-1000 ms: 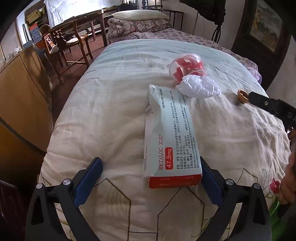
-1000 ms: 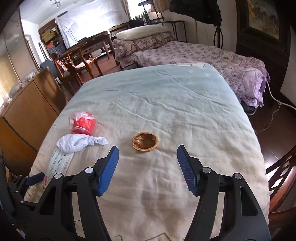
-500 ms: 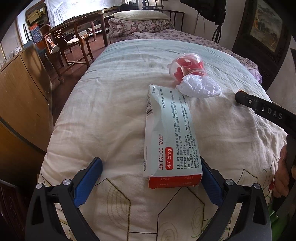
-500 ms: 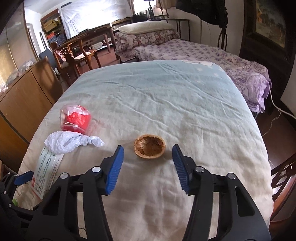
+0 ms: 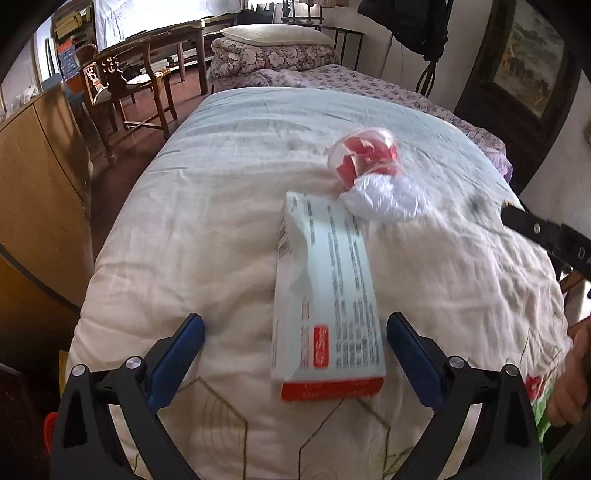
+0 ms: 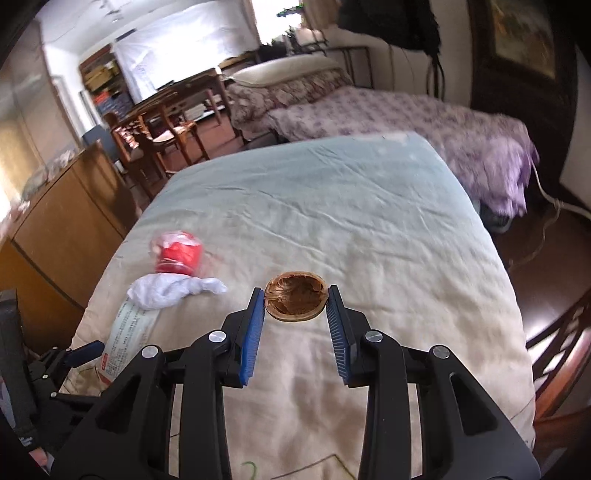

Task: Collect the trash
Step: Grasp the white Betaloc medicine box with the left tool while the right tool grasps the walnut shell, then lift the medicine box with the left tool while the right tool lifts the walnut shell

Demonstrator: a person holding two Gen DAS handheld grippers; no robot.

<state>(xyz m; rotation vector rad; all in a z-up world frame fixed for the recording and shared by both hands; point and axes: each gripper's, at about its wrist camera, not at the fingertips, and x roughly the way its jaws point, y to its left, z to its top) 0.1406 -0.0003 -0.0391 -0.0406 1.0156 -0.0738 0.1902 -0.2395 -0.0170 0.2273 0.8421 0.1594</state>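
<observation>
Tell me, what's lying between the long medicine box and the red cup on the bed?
A crumpled white plastic bag lies between the medicine box and the red cup, touching both; the left wrist view shows it best.

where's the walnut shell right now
In the right wrist view, the walnut shell sits between the closing right tool's tips, right of the crumpled white bag.

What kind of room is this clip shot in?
Most likely a lived-in bedroom that doubles as a dining space: a quilt spread out in front, a bed with a pillow, and wooden chairs.
</observation>
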